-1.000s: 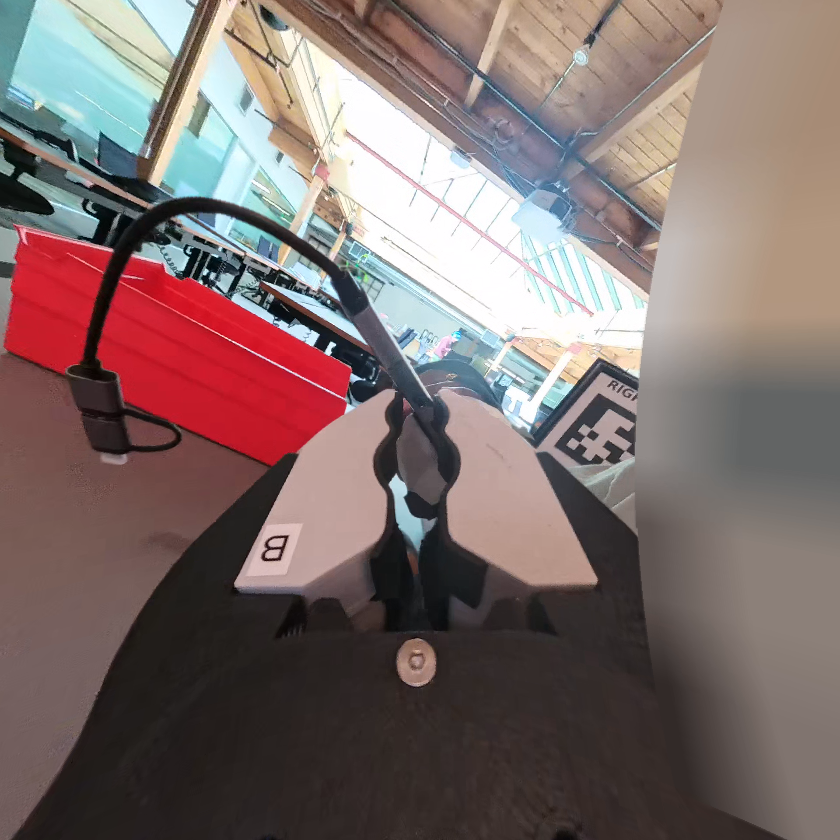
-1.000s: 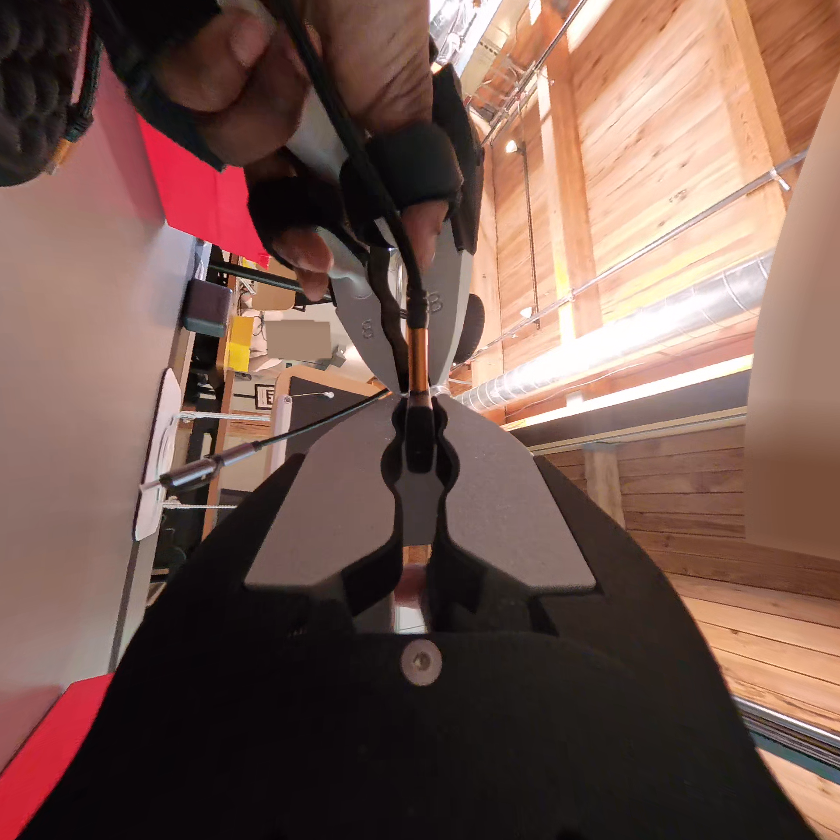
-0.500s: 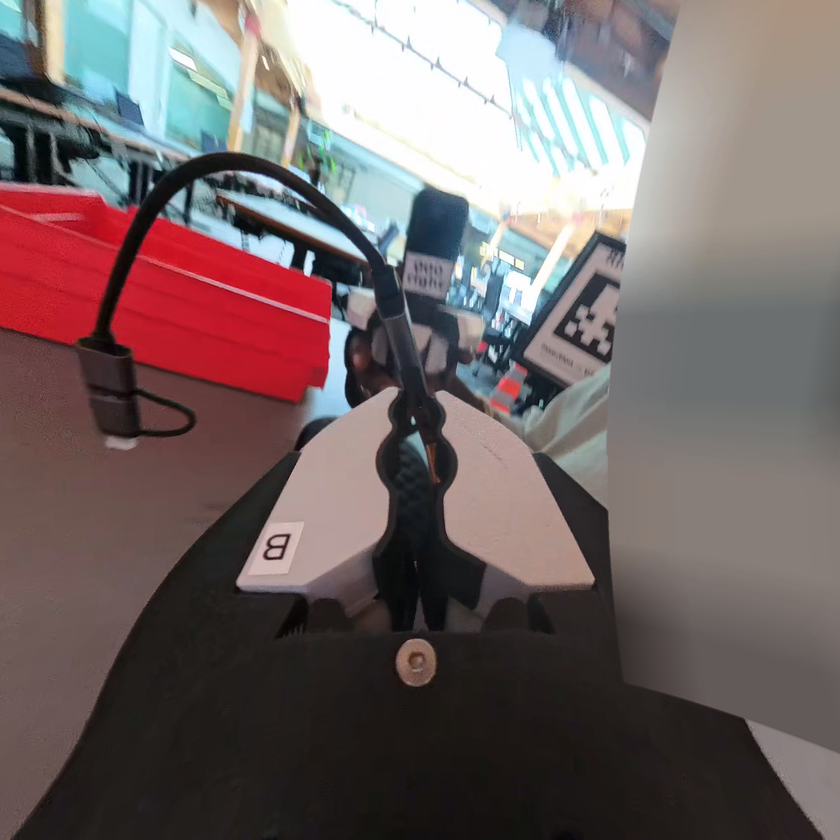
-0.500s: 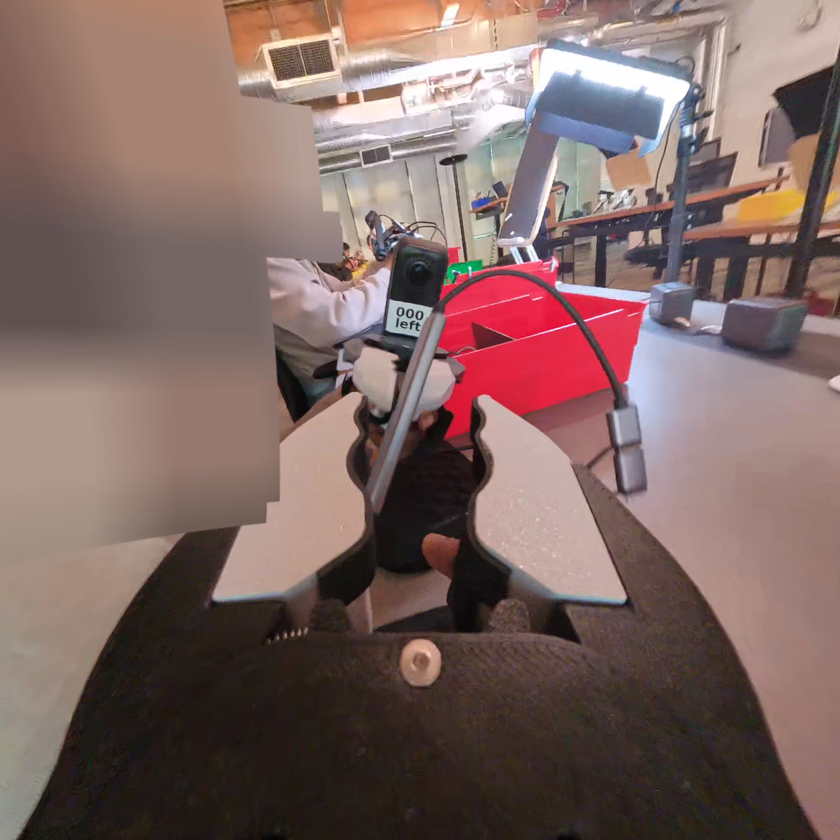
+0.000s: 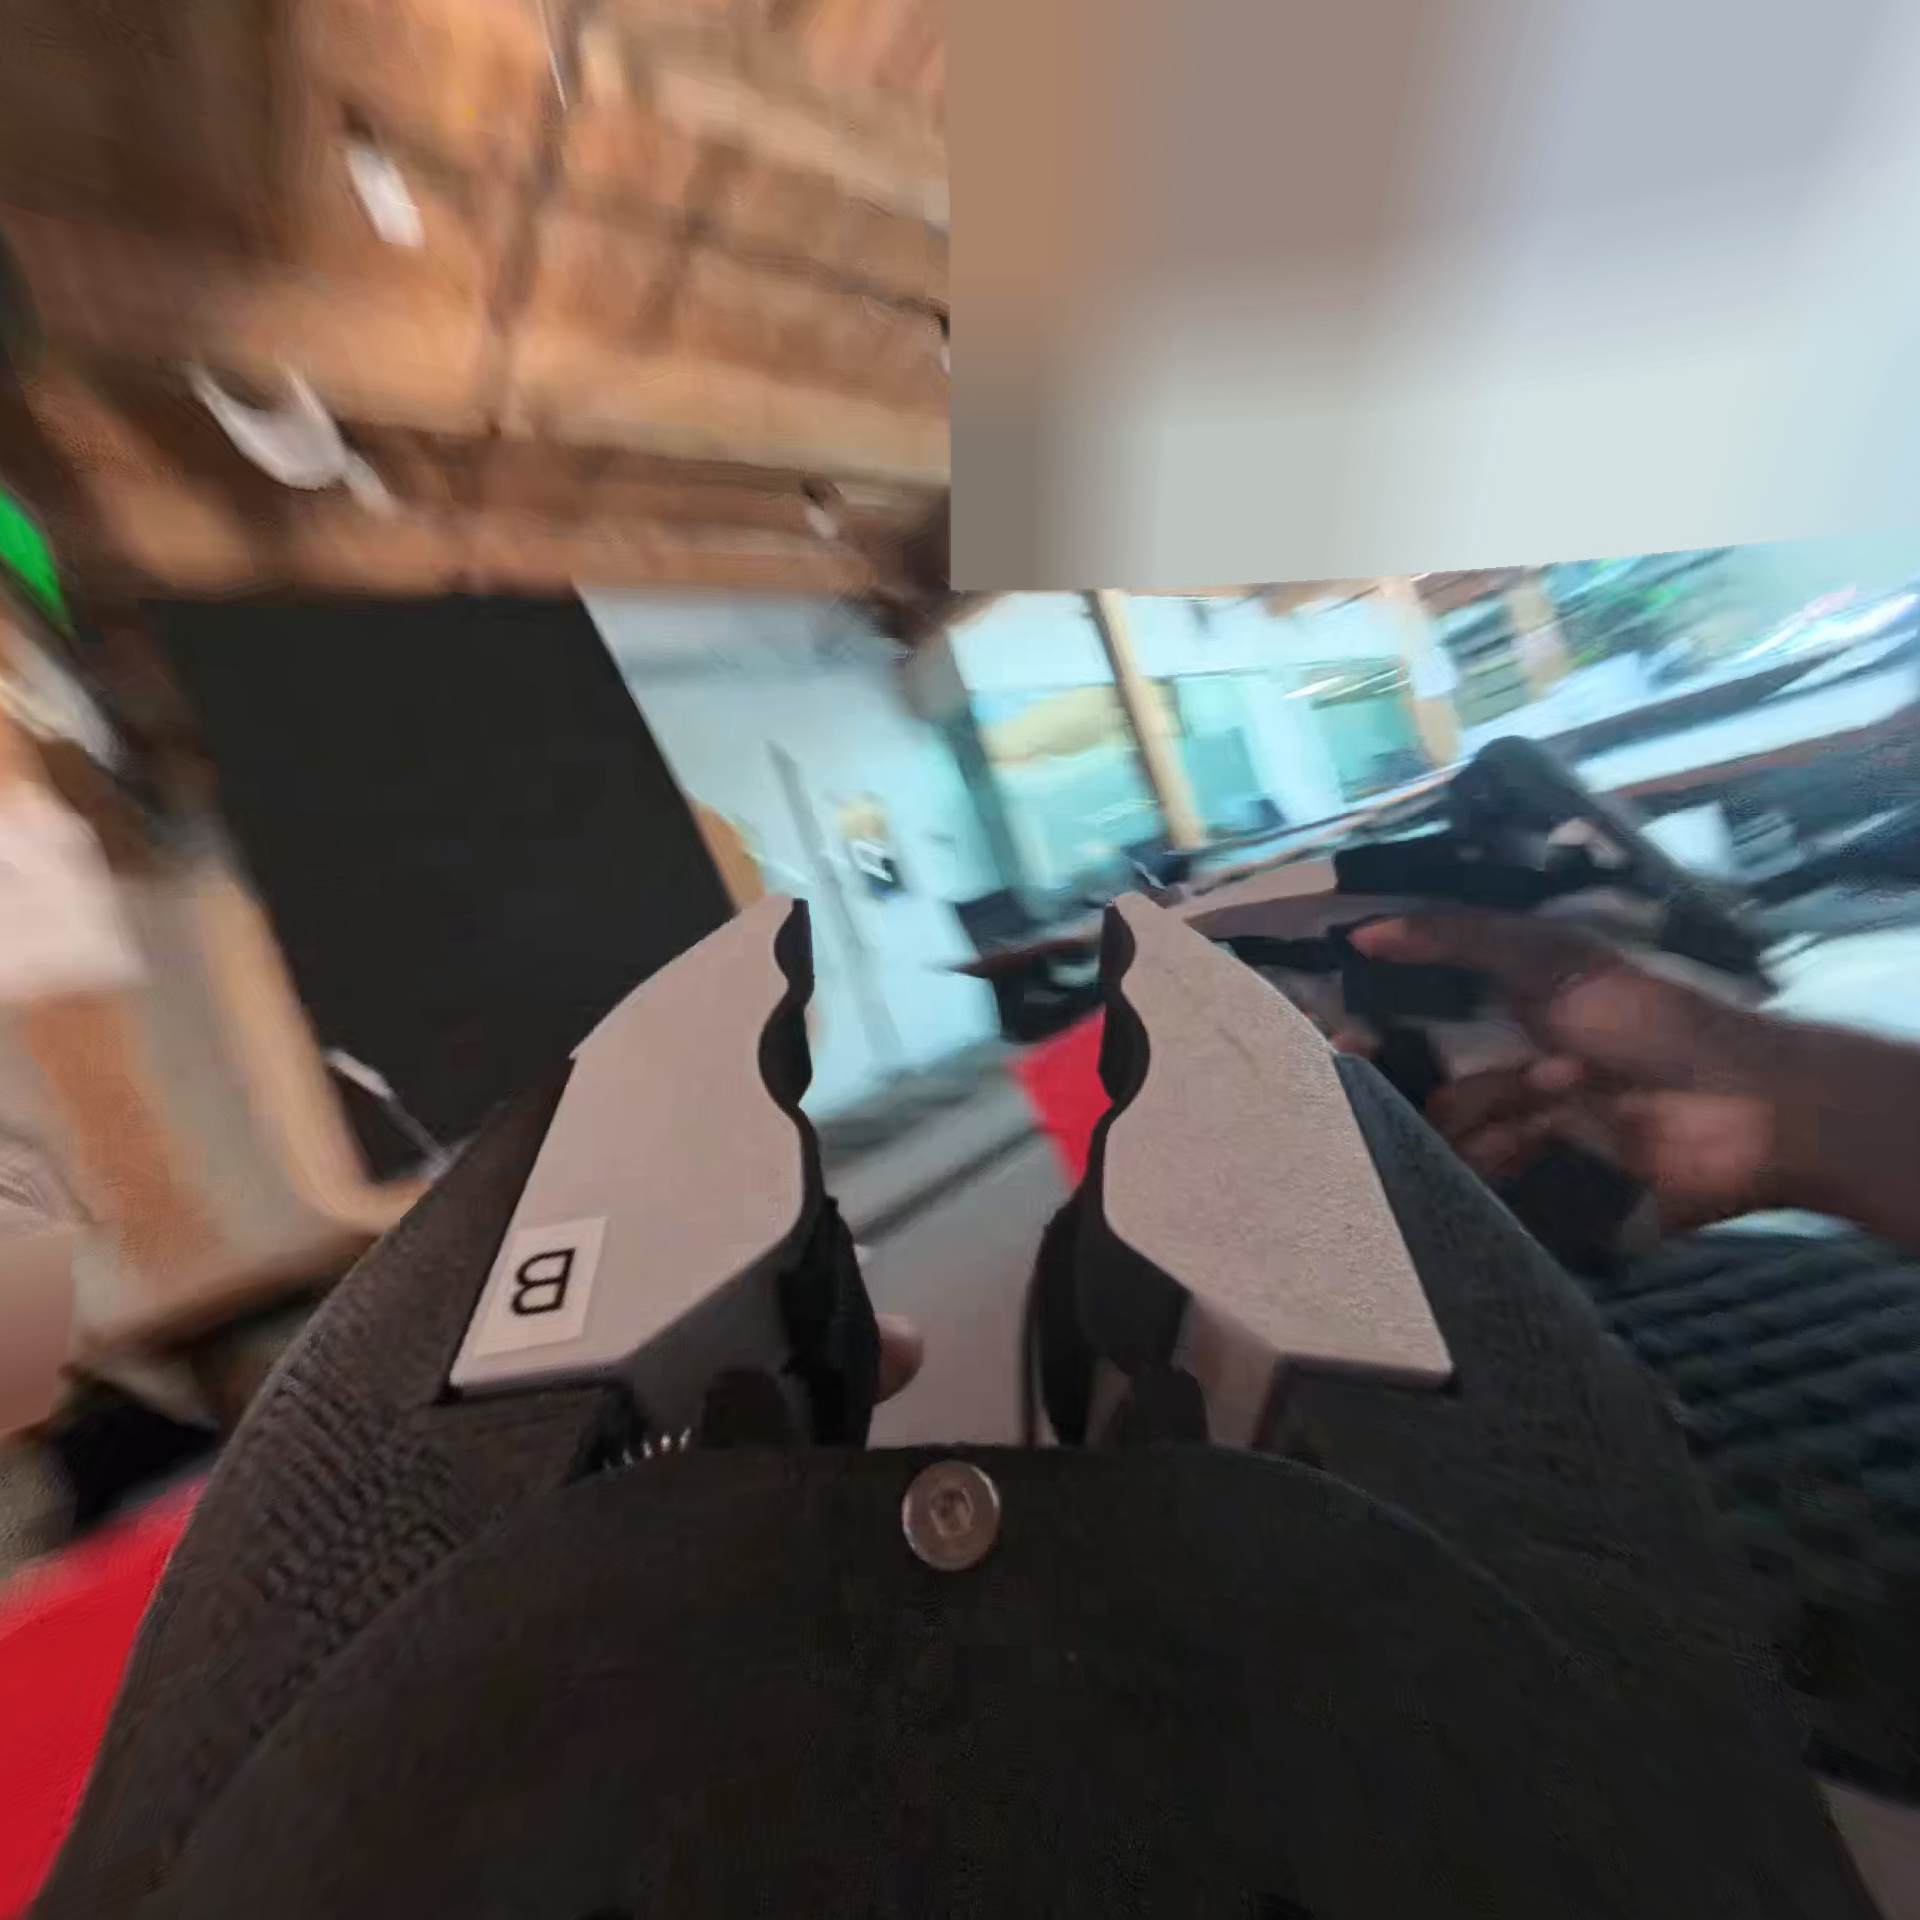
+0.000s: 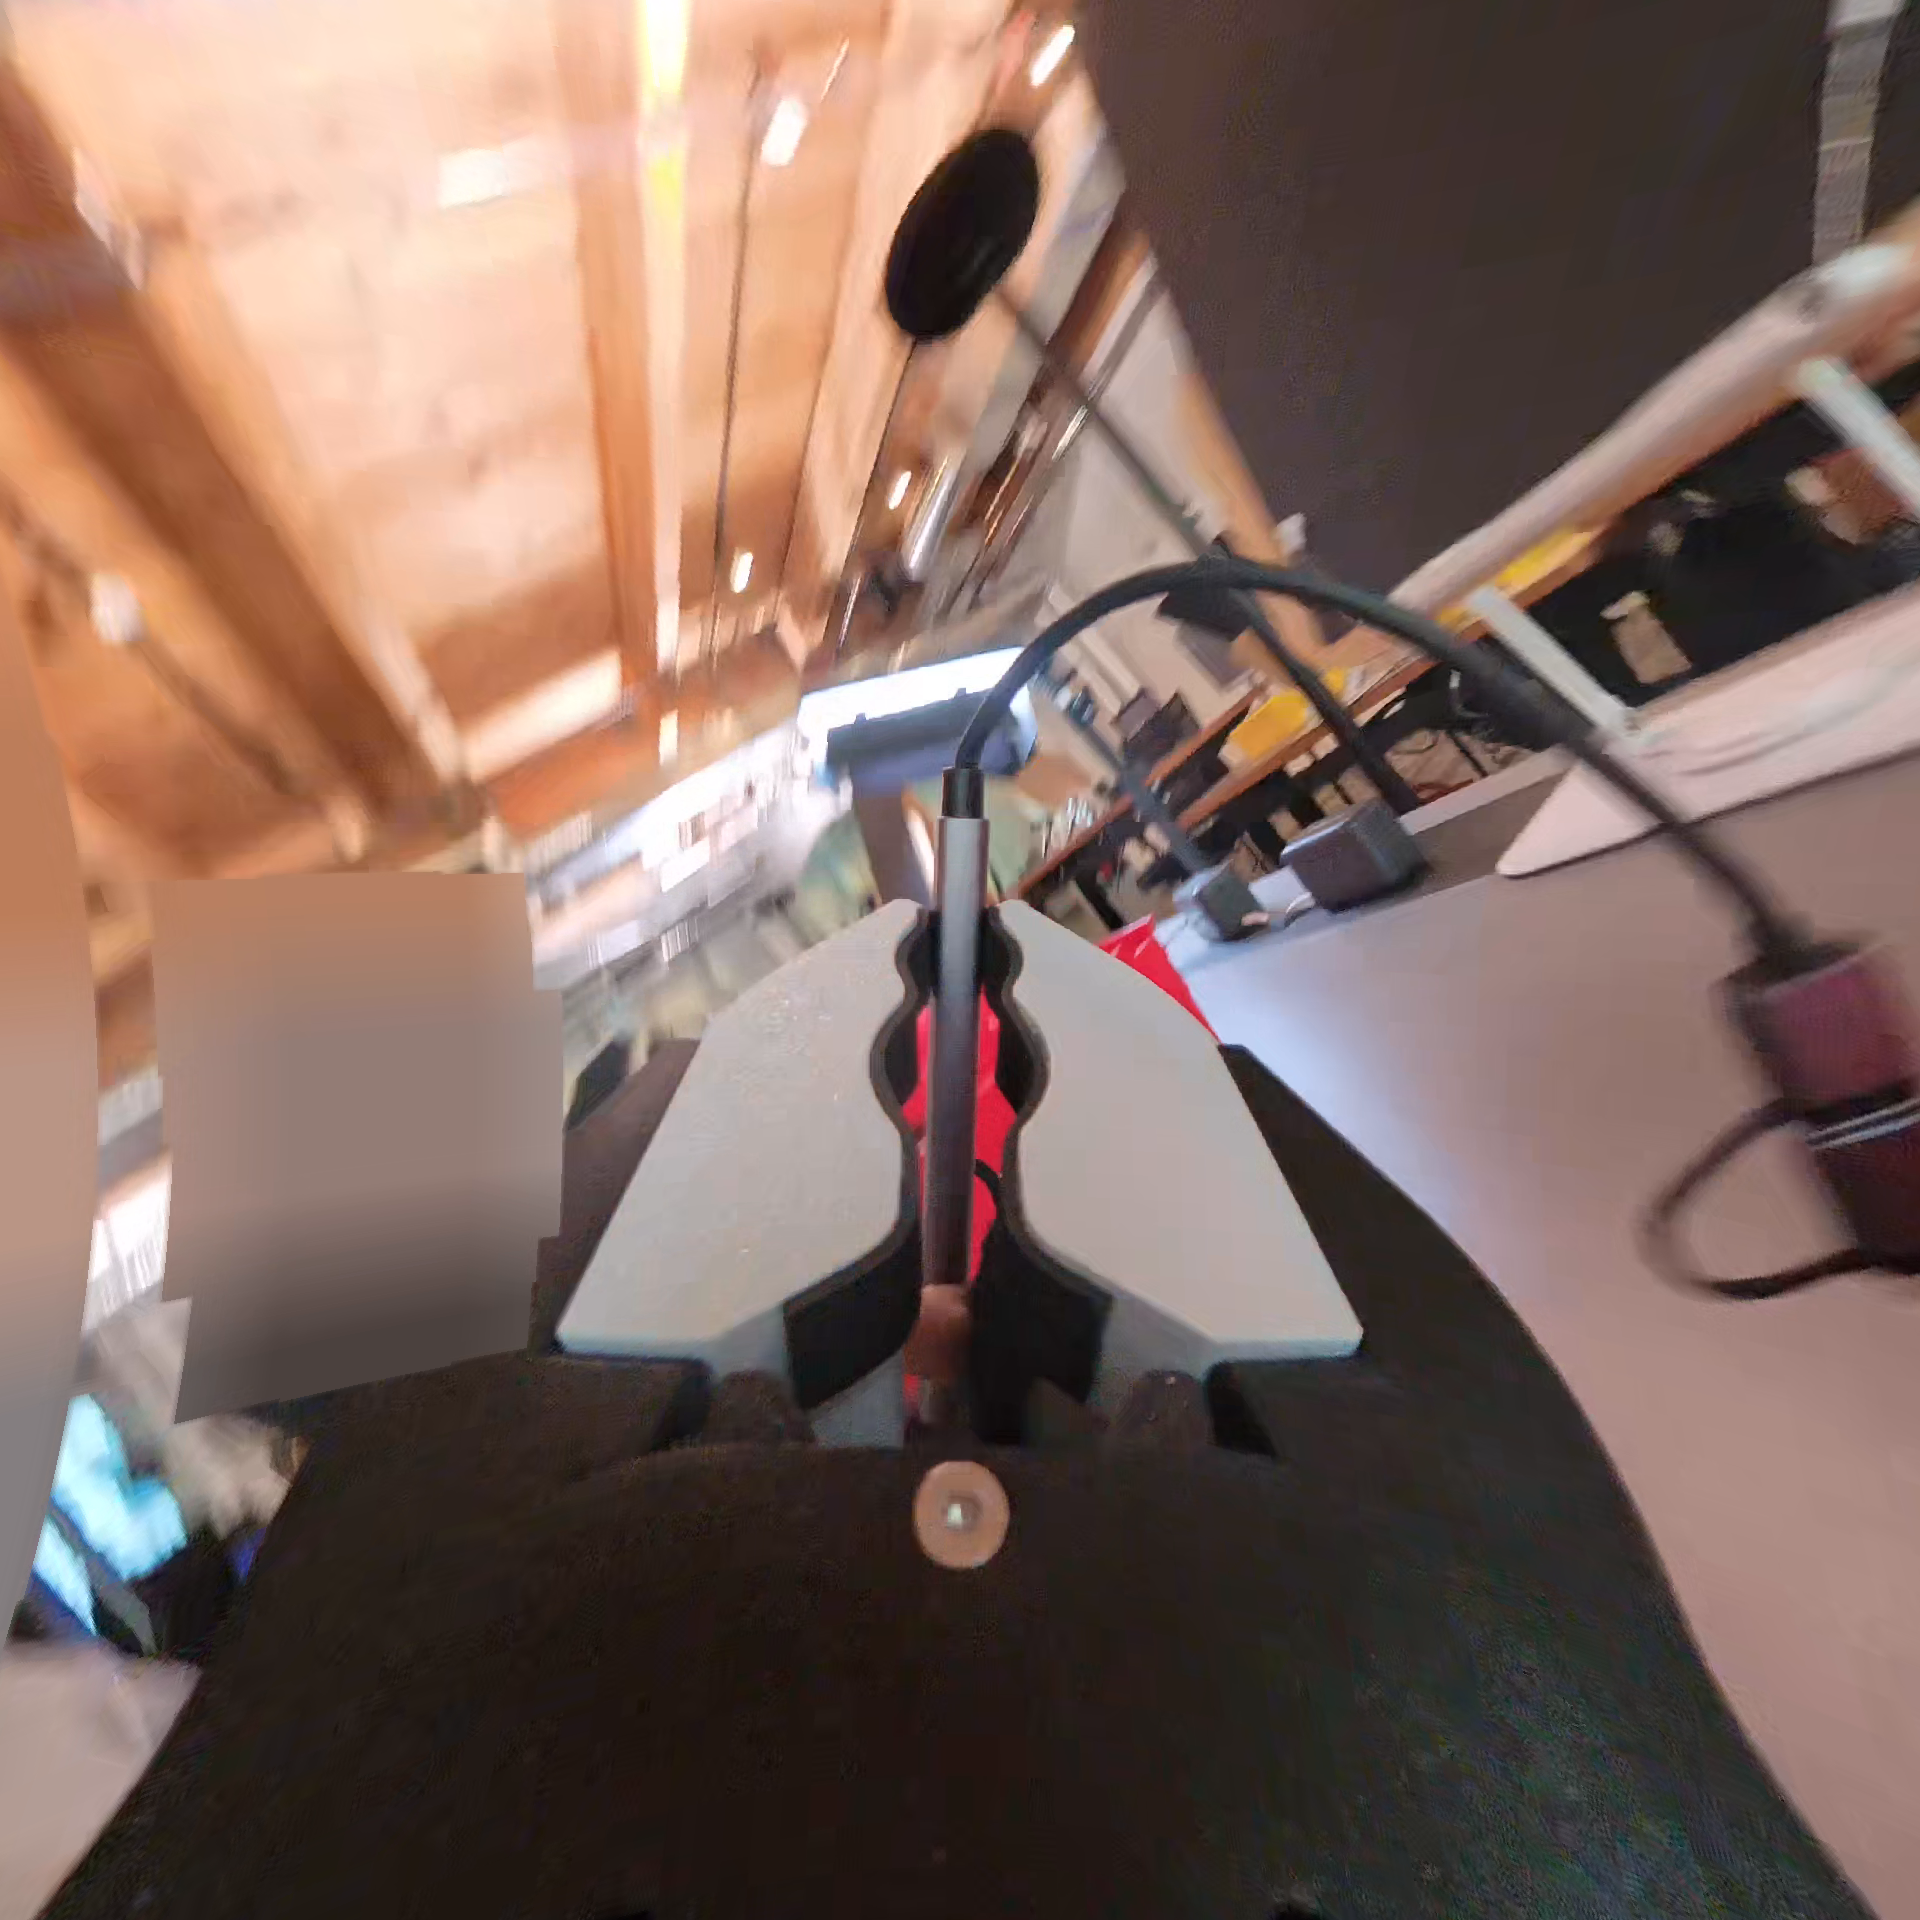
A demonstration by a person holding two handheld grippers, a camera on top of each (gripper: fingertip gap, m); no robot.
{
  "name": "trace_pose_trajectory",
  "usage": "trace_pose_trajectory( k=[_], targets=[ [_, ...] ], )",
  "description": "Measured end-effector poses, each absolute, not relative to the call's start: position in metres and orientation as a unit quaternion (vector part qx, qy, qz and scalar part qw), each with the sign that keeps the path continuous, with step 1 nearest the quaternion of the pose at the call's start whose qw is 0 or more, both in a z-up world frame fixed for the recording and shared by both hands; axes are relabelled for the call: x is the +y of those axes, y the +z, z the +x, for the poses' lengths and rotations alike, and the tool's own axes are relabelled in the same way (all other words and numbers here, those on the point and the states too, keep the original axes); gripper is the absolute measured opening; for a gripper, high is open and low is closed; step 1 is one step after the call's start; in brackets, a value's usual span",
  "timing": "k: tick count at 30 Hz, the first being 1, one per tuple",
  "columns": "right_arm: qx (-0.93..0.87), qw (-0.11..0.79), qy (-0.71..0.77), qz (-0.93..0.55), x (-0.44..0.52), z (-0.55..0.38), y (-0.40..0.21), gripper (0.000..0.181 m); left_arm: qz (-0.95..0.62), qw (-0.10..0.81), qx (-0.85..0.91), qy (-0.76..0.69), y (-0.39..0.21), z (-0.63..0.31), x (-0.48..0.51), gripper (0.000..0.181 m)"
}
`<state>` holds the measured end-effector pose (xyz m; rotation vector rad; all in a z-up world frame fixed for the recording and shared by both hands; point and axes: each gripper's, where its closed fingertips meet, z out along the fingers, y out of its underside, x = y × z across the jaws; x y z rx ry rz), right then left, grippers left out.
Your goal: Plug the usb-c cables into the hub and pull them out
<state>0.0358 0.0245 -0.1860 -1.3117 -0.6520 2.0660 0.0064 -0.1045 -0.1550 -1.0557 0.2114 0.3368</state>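
At the centre of the right wrist view, the slim grey hub (image 6: 954, 1039) is being clamped edge-on by the right gripper (image 6: 958, 920), its cable (image 6: 1288, 608) arching toward the counter (image 6: 1455, 1091) at right, while the left gripper (image 5: 951, 920) is being held wide and empty, so a snagged cable could be twisting the hub loose.

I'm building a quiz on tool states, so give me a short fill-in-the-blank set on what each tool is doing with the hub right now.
1. The left tool has its jaws ____.
2. The right tool is shut on the slim grey ____.
3. From the hub's far end a black ____ arcs right toward the table.

Missing words: open; hub; cable
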Motion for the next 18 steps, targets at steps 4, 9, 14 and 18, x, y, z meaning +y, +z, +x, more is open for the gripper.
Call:
trace_pose_trajectory(
  k=[4,9,14,18],
  targets=[
    [-0.093,0.245,0.794,-0.548,0.054,0.030,-0.198,0.008,-0.525,0.734,0.233,0.362,-0.183,0.029,-0.078,0.062],
    [-0.026,0.121,0.804,-0.581,0.044,0.014,-0.213,0.008,-0.503,0.608,0.361,0.497,-0.216,0.038,-0.048,0.060],
    [-0.053,0.062,0.802,-0.592,0.020,0.003,-0.214,0.008,-0.517,0.531,0.430,0.515,-0.235,0.045,-0.028,0.023],
    [-0.181,0.095,0.780,-0.591,-0.001,-0.005,-0.212,0.019,-0.536,0.616,0.353,0.457,-0.214,0.041,-0.042,0.008]
  ],
)
